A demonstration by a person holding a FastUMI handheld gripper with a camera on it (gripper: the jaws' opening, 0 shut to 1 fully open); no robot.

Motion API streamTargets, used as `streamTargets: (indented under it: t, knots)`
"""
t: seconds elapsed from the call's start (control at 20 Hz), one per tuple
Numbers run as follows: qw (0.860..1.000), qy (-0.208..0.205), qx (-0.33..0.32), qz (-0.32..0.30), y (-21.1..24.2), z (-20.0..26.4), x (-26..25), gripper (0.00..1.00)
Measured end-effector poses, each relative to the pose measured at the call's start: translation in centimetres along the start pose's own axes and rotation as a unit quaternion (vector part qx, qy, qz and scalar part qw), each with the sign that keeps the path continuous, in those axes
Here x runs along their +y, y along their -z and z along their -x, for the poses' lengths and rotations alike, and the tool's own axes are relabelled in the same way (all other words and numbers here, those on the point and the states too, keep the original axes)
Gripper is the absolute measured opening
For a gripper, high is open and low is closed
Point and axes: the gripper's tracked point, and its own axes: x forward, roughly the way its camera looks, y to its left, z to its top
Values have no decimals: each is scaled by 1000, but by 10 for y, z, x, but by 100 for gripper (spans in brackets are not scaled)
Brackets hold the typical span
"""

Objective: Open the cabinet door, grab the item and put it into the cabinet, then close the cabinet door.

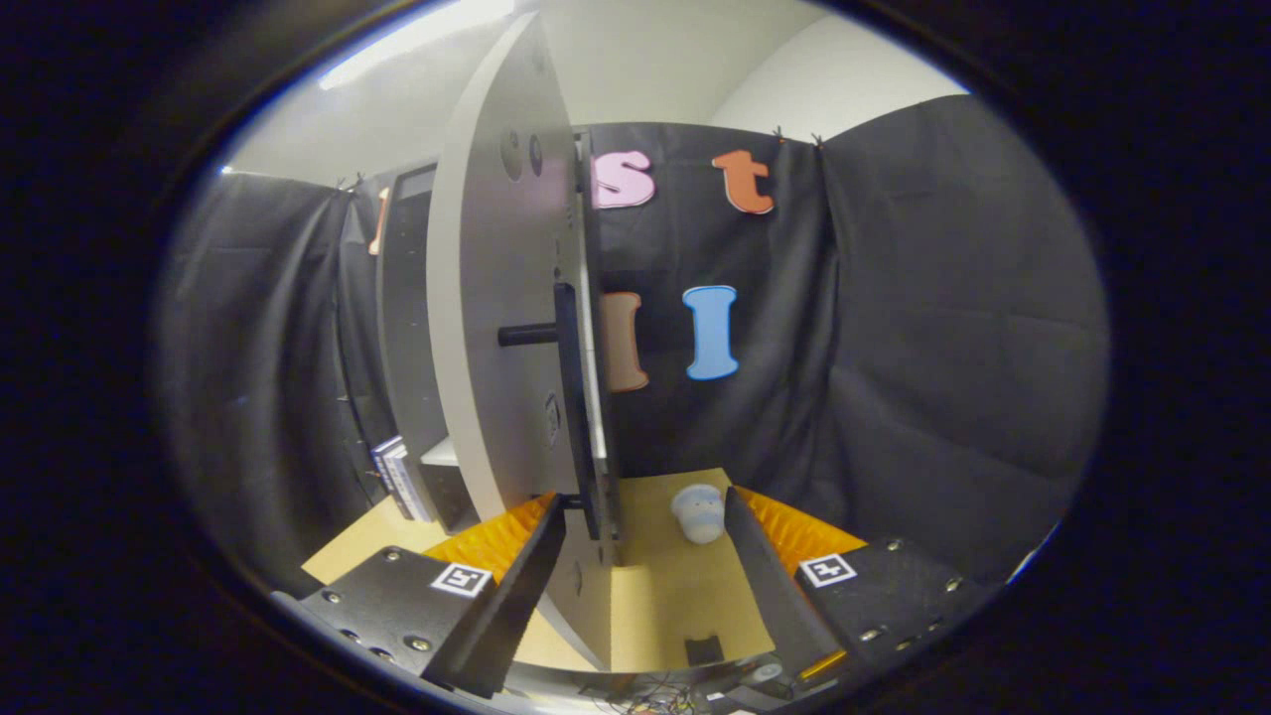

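Tongs: my two-finger gripper spread wide, nothing held; the pale grey cabinet door stands edge-on between the fingers, nearer my left finger.
Handle: black bar handle on the door's edge, at 12 o'clock from the left fingertip.
Item: small rounded pale-blue toy on the tan wooden tabletop, just beside the right fingertip, at its 9 o'clock.
Cabinet: dark shelved cabinet open at 10 o'clock, books inside.
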Motion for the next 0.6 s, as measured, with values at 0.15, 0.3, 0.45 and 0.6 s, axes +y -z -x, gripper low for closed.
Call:
streamTargets:
  t: [0.15, 0.3, 0.45, 0.6]
  knots:
    - [998, -55, 2, -7, 6, -8, 48, 97]
    - [996, -92, 10, -1, 14, -21, 96, 97]
    - [993, -115, -1, 20, 12, -39, 142, 97]
    - [992, -128, 7, -3, 20, -62, 181, 100]
